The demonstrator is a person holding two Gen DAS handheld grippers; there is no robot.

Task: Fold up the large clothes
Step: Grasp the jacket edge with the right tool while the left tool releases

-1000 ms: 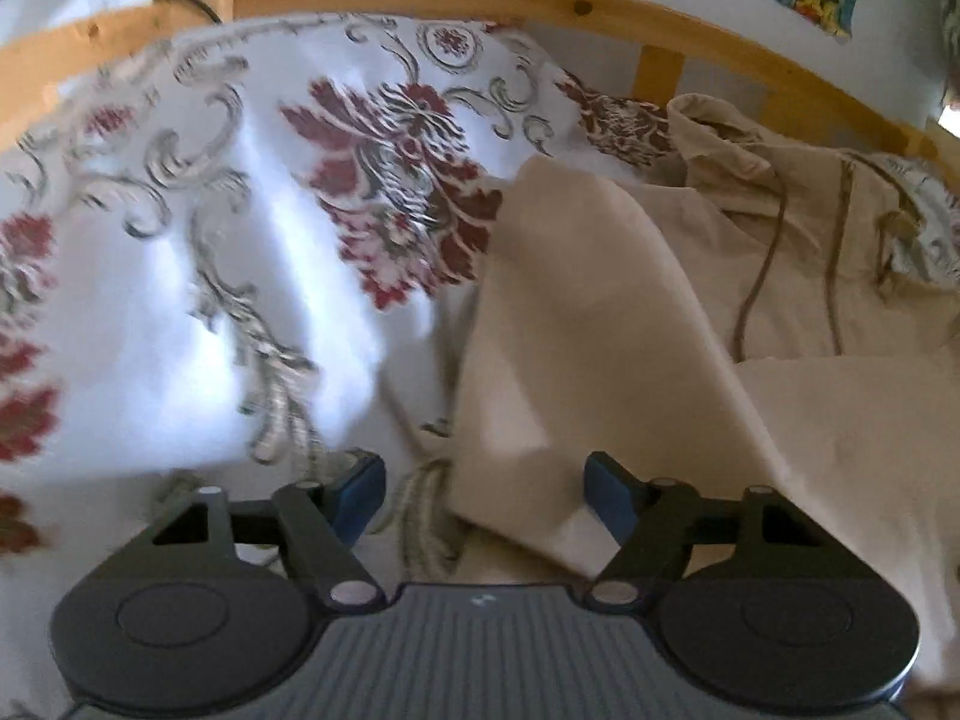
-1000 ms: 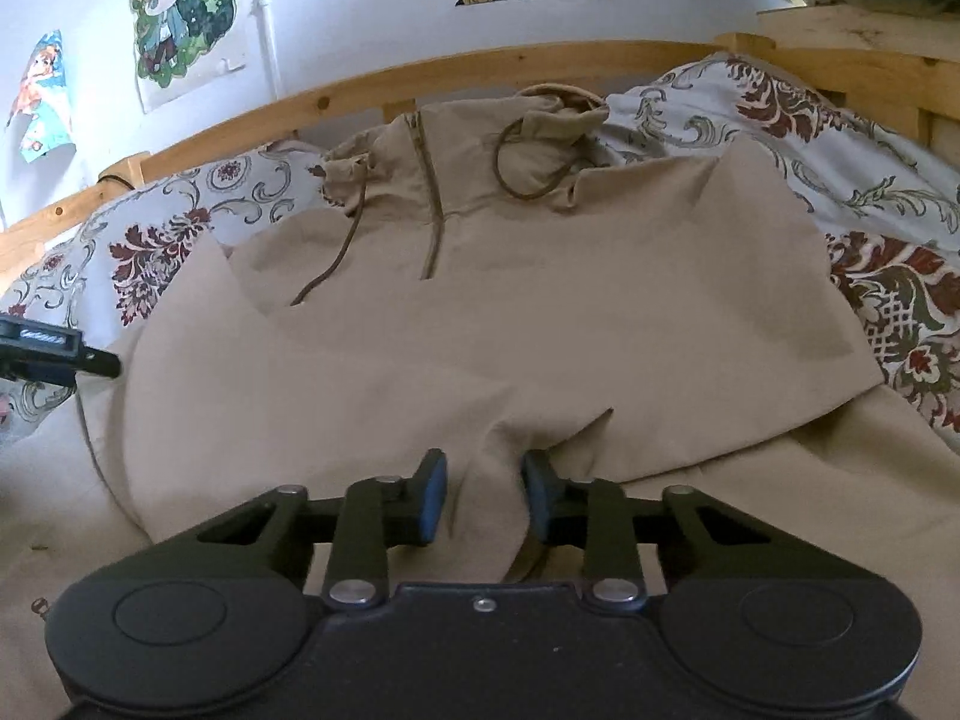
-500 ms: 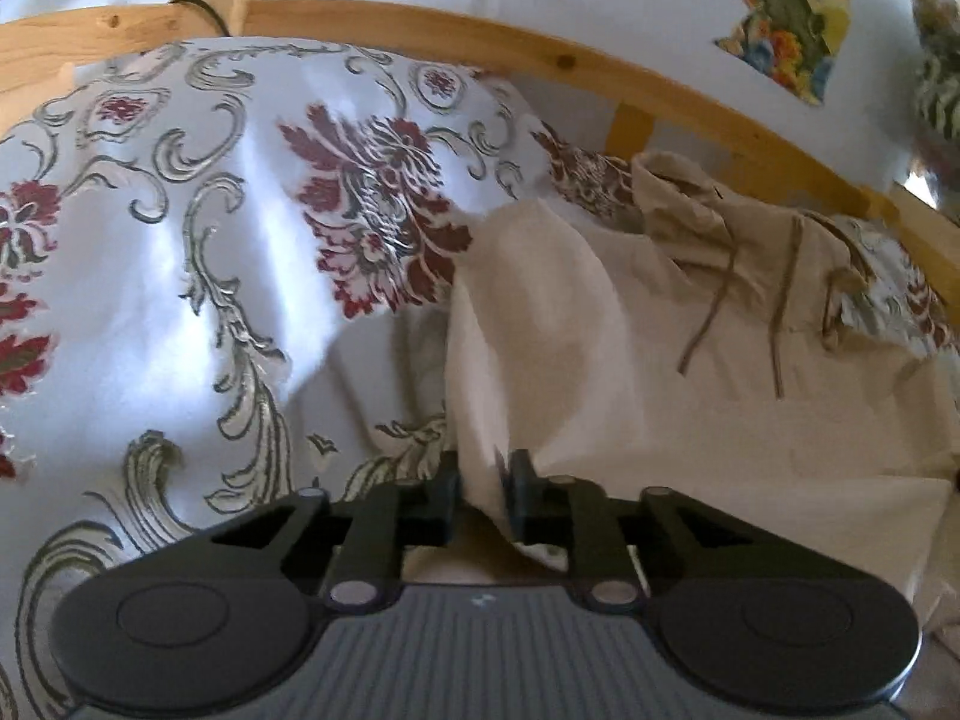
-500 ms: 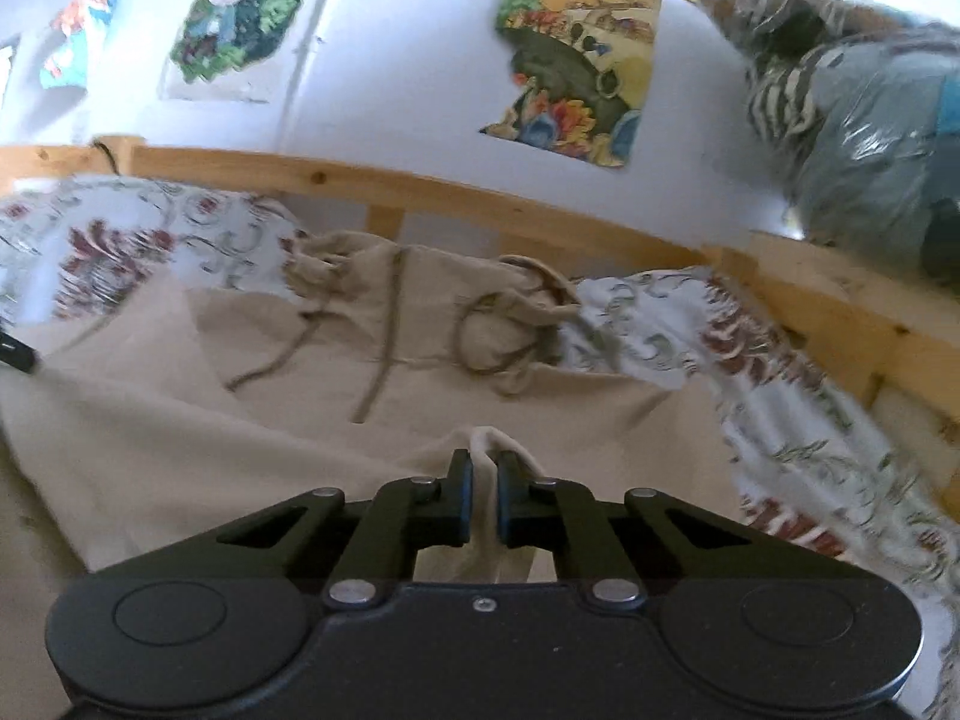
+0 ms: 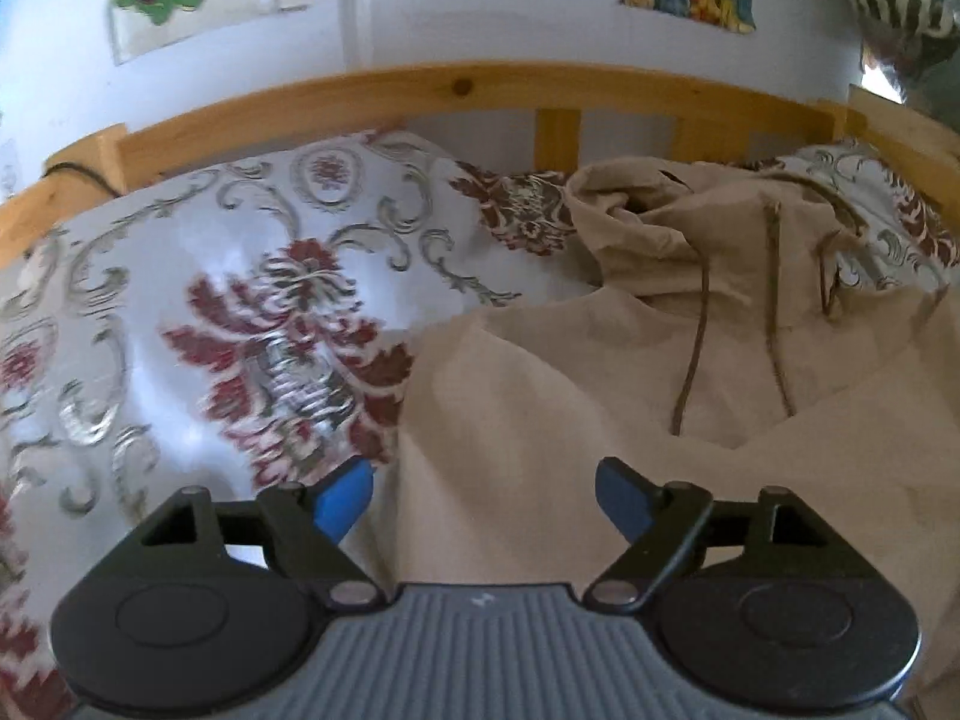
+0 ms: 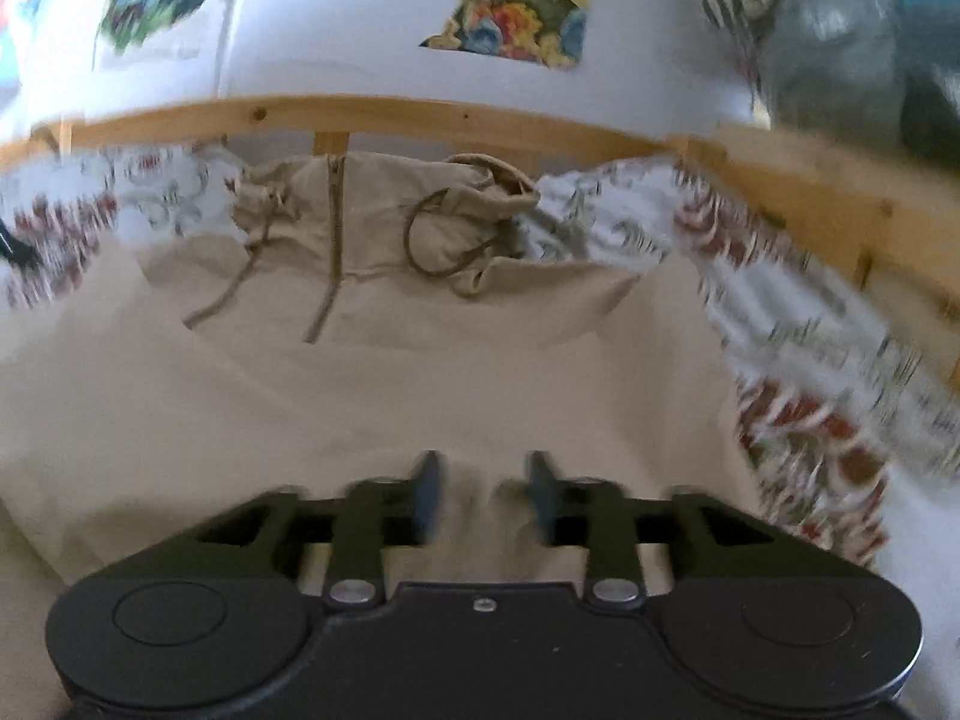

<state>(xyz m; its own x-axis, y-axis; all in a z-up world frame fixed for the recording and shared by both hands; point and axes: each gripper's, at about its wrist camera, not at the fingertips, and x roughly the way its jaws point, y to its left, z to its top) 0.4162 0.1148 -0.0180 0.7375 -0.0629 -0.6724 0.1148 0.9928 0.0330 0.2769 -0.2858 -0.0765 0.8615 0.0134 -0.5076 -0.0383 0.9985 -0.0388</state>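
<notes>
A beige hooded garment (image 5: pixel 600 396) with brown drawstrings and a half zip lies on the bed, its lower part folded up over the chest; it also fills the middle of the right wrist view (image 6: pixel 420 384). My left gripper (image 5: pixel 483 495) is open with blue pads, over the garment's left edge, holding nothing. My right gripper (image 6: pixel 480 495) is open just above the folded cloth, holding nothing. The hood (image 6: pixel 474 210) lies bunched at the far end by the rail.
A floral white and red bedspread (image 5: pixel 210 324) covers the bed on both sides of the garment. A wooden bed rail (image 5: pixel 456 90) runs along the far side, against a white wall with posters (image 6: pixel 510 24). Bagged items (image 6: pixel 840 42) sit at the upper right.
Both grippers were shut on the cloth half a second ago and carried it toward the hood; both have now opened and let it go, leaving the fold lying on the garment.
</notes>
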